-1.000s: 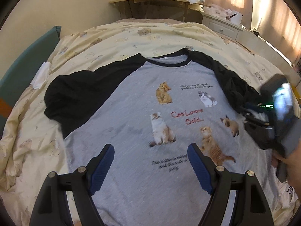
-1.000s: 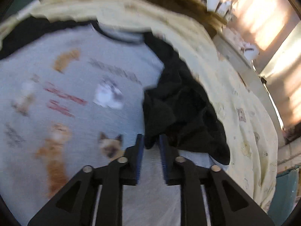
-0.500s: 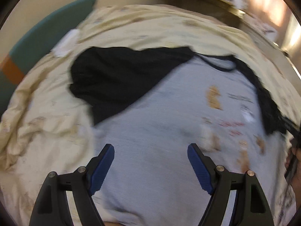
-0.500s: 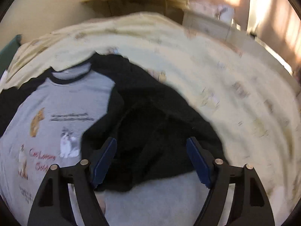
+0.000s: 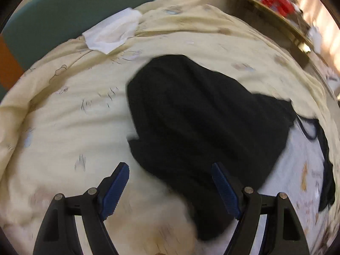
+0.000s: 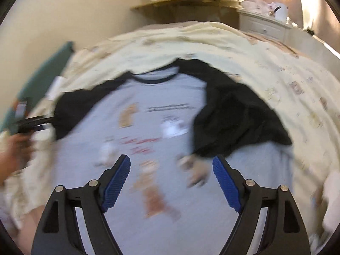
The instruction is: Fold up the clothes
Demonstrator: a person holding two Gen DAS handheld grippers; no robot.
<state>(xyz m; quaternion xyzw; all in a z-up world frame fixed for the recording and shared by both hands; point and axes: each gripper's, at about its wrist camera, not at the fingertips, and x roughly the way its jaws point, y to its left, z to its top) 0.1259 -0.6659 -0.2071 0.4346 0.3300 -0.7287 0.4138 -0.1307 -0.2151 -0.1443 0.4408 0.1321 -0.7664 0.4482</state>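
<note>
A grey T-shirt (image 6: 161, 131) with cat prints and black sleeves lies face up on a cream bedspread (image 6: 276, 63). Its right black sleeve (image 6: 238, 123) is folded in over the chest. Its left black sleeve (image 5: 197, 127) lies spread out flat. My left gripper (image 5: 170, 189) is open, hovering just above the lower edge of that left sleeve; it also shows at the left of the right wrist view (image 6: 31, 121). My right gripper (image 6: 171, 182) is open and empty above the shirt's lower front.
A white cloth (image 5: 112, 34) lies on the bedspread (image 5: 63, 116) by a teal headboard (image 5: 63, 6). A wooden shelf (image 6: 187, 2) with red packets and a white dresser (image 6: 265, 27) stand beyond the bed.
My right gripper let go of the right sleeve, opened and pulled back over the shirt's front. My left gripper swung left from the shirt's front to the left sleeve.
</note>
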